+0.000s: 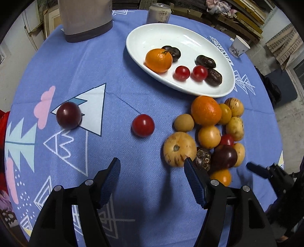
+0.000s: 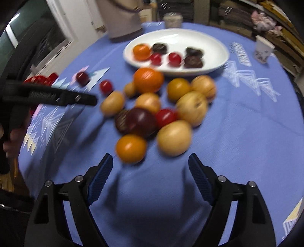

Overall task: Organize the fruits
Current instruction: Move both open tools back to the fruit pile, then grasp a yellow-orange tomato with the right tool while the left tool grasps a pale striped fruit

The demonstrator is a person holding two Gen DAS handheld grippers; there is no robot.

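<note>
A white oval plate (image 1: 190,36) at the back holds a small orange (image 1: 158,60), two red tomatoes (image 1: 182,73) and several dark fruits. A heap of fruit (image 1: 207,133) lies on the blue cloth in front of it: a large orange (image 1: 206,110), yellow fruits, a dark plum (image 1: 224,156). A red tomato (image 1: 143,125) and a dark plum (image 1: 68,115) lie apart to the left. My left gripper (image 1: 152,165) is open and empty, beside the heap. My right gripper (image 2: 150,161) is open and empty, just short of an orange fruit (image 2: 131,148) and a yellow fruit (image 2: 174,138); this view is blurred.
A grey appliance (image 1: 85,20) and a drink can (image 1: 159,13) stand at the back of the round table. A paper cup (image 1: 239,46) stands at the back right. The left gripper's body (image 2: 49,95) shows at the left of the right wrist view.
</note>
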